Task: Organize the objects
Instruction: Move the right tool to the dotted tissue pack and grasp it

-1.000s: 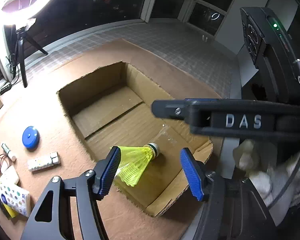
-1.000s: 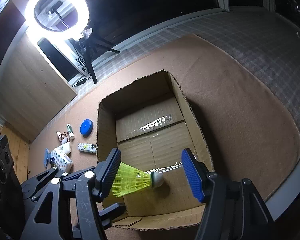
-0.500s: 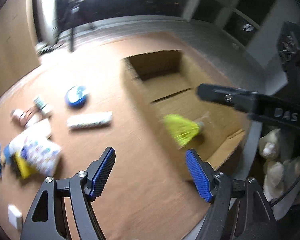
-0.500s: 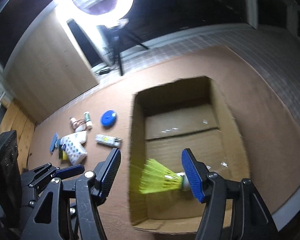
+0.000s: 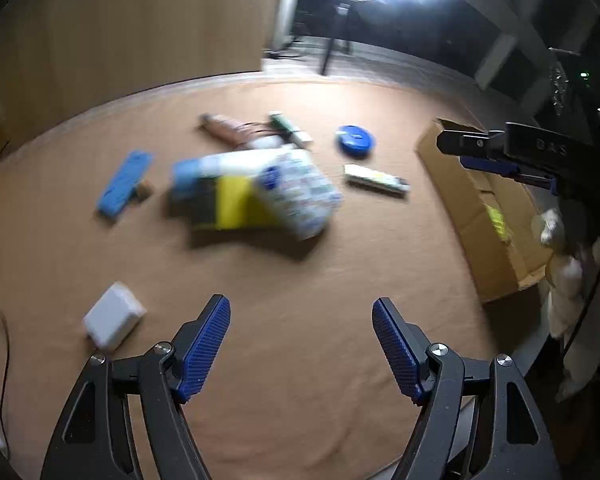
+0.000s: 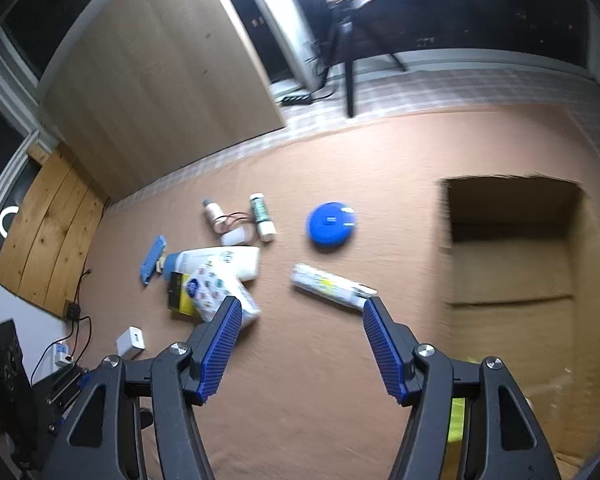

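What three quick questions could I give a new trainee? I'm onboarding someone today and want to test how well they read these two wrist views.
1. True or false: the left gripper holds the blue round disc.
2. Where is the yellow shuttlecock? A) on the mat beside the disc B) inside the cardboard box C) between the right gripper's jaws
3. Fill in: the patterned pouch lies partly on top of a white ____ with a blue cap.

Key: 1. False; both the left gripper and the right gripper are open and empty. 2. B. 3. bottle.
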`<state>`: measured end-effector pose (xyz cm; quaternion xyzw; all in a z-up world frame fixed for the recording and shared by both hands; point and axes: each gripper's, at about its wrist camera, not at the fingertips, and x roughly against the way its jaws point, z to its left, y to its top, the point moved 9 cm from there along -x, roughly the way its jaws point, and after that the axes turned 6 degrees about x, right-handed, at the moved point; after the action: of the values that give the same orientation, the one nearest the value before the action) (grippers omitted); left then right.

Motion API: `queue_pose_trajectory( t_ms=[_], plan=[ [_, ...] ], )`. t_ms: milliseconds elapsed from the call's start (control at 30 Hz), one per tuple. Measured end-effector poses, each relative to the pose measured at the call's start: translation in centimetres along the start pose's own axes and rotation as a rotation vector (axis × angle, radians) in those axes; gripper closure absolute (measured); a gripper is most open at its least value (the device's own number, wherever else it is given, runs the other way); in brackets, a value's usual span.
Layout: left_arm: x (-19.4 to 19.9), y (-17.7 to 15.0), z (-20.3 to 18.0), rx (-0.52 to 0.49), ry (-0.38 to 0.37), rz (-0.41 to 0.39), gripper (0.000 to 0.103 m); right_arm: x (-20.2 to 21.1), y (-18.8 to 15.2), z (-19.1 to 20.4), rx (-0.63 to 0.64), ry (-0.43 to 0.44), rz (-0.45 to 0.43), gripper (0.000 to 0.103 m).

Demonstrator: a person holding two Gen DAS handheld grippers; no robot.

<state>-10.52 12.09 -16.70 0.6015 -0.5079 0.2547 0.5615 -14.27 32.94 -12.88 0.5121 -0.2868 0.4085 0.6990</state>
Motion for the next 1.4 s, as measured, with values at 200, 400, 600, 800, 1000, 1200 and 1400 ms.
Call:
queue_pose_trajectory(
  t_ms=[200,400,600,800,1000,1200,1400],
  plan=[
    [1.5,-1.5,5.2,0.096,0.04,-0.013,0.026,-4.2,1.8,4.4,0.042,0.042,0.066,0.044],
    [2.5,-3.1,7.5,0.139,0.056,-0.019,0.026,-8.4,3.2,7.6,0.061,0.052,0.137,0.054],
    [2.6,-3.6,8.4,0.16,0.059,-0.019,0.026,-11.2,3.6,8.5,0.075,0.015,0.191,0.062],
    [2.5,-3.7,8.6,0.166,0.051,-0.016,0.026,-12.8,3.0,8.4,0.068,-0.007,0.239,0.066],
    [2.1,-3.5,8.1,0.153,0.04,-0.01,0.026,-12.4,1.3,7.5,0.001,0.014,0.254,0.067],
    [1.0,-3.5,7.0,0.132,0.022,0.008,0.026,-11.3,-2.1,6.6,-0.067,0.023,0.27,0.067],
    [-0.5,-3.4,5.4,0.093,-0.003,0.033,0.026,-9.6,-5.1,6.0,-0.178,0.083,0.262,0.067]
  ],
)
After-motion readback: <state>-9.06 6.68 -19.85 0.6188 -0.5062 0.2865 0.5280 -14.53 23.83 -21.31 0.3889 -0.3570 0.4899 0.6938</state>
